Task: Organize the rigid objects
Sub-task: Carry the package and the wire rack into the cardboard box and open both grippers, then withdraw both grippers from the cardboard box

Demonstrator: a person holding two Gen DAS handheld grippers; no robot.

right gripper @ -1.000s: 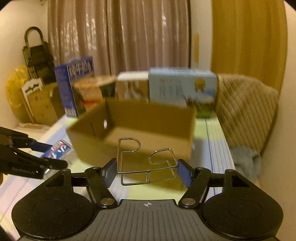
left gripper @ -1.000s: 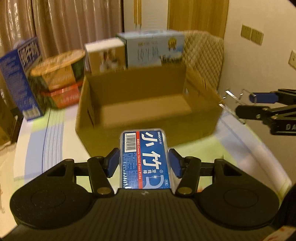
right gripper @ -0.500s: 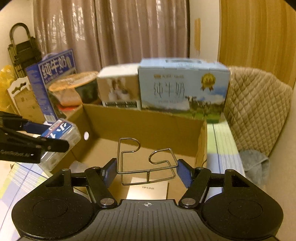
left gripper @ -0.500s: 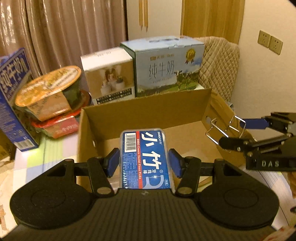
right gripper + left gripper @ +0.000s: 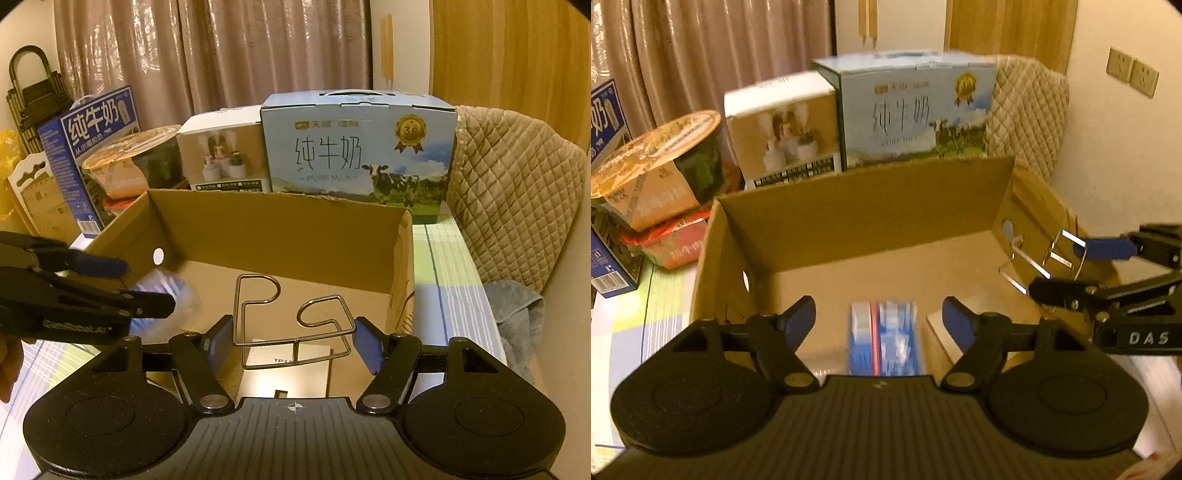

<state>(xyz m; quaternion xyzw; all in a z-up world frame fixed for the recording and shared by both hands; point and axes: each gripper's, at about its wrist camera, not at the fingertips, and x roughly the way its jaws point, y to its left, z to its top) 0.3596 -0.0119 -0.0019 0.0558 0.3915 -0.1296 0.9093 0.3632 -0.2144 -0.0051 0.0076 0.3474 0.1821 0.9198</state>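
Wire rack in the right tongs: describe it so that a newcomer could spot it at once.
Find the open cardboard box before the blue milk carton. Over its near right part, the right tongs clamp a wire rack. It is bare bent metal wire with two hooked loops, unlike the printed packages nearby.

Warm, dim light; pinkish-brown curtains hang behind, a wooden panel to their right, a cream wall with sockets, and a quilted beige chair beside the striped surface
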